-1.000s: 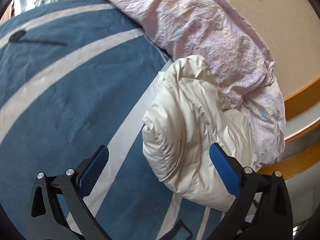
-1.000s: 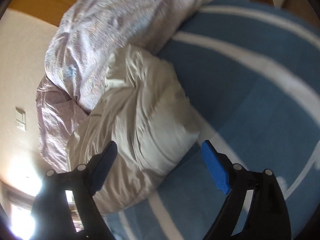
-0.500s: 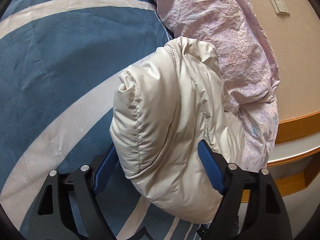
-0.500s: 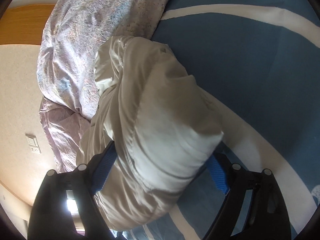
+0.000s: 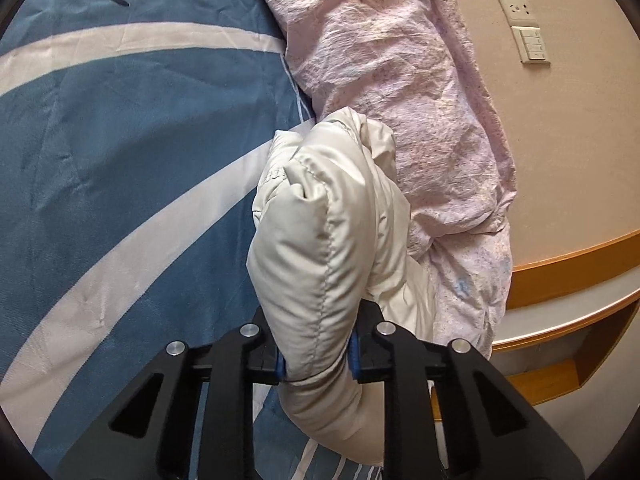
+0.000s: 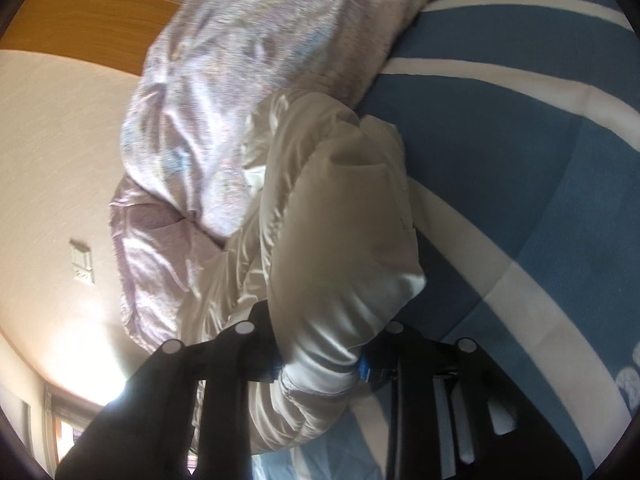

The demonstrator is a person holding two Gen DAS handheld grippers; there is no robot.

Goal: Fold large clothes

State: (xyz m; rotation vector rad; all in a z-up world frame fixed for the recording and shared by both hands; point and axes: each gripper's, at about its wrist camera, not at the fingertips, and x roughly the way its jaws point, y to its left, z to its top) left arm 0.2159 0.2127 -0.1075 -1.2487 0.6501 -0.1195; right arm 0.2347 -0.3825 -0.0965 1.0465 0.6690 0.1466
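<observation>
Both grippers, left gripper (image 5: 318, 354) sharply, right gripper (image 6: 320, 364) perhaps blurrily, clamped on cream jacket (image 5: 320, 248).

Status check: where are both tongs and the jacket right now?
Left tongs and right tongs just closed, both pinching the cream puffer jacket. Jacket bunched on blue striped bedspread. Pink quilt touching its far side.

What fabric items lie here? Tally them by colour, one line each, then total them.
Cream: 1, the puffy jacket, which both grippers are clamped on
Pink: 1, the crumpled quilt
Blue with white stripes: 1, the bed cover
Total: 3
</observation>
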